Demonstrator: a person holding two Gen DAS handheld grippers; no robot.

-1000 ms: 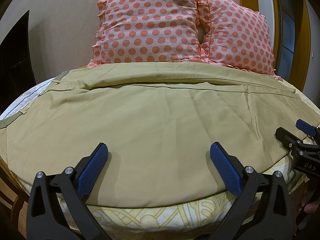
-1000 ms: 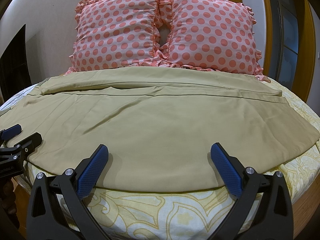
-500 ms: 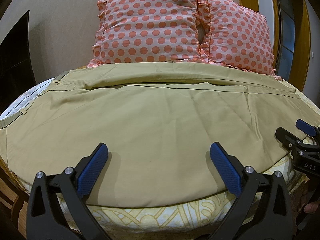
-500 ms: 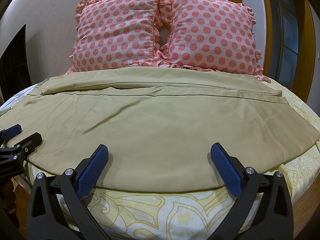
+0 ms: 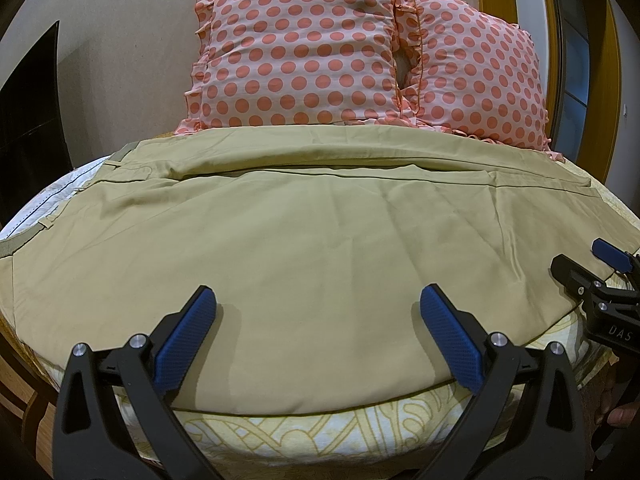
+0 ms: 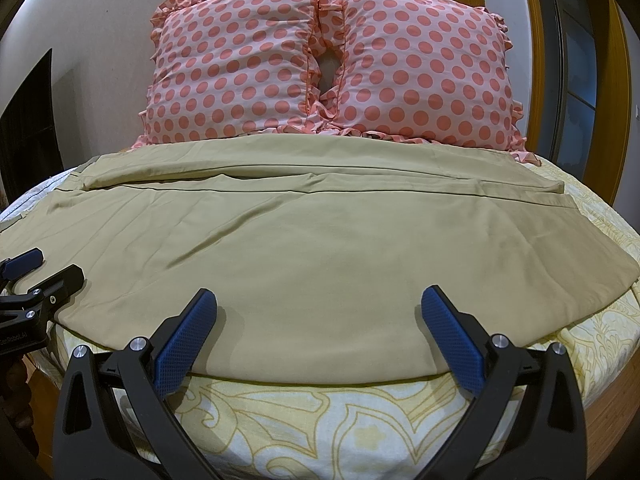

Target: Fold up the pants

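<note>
Broadly, the khaki pants (image 5: 312,240) are spread flat across a bed covered by a yellow-patterned sheet (image 6: 320,420), with the waistband (image 5: 48,228) and its belt loops lying toward the bed's left edge and the leg hems (image 6: 600,280) toward the right edge. The two legs are laid lengthwise, the nearer one running along the bed's front edge and the farther one just in front of the pillows. Over the left part of the front edge, the left gripper (image 5: 318,332) is held just above the pants, its blue-padded fingers (image 5: 186,340) spread wide with nothing between them. Farther right along the same edge, the right gripper (image 6: 320,332) is likewise held just above the fabric, its jaws fully parted and gripping nothing; whether either set of fingertips touches the cloth cannot be told. At the bed's back edge, two pink polka-dot pillows (image 6: 232,64) with ruffled borders are propped upright side by side against the wall (image 5: 132,40), touching each other.
</note>
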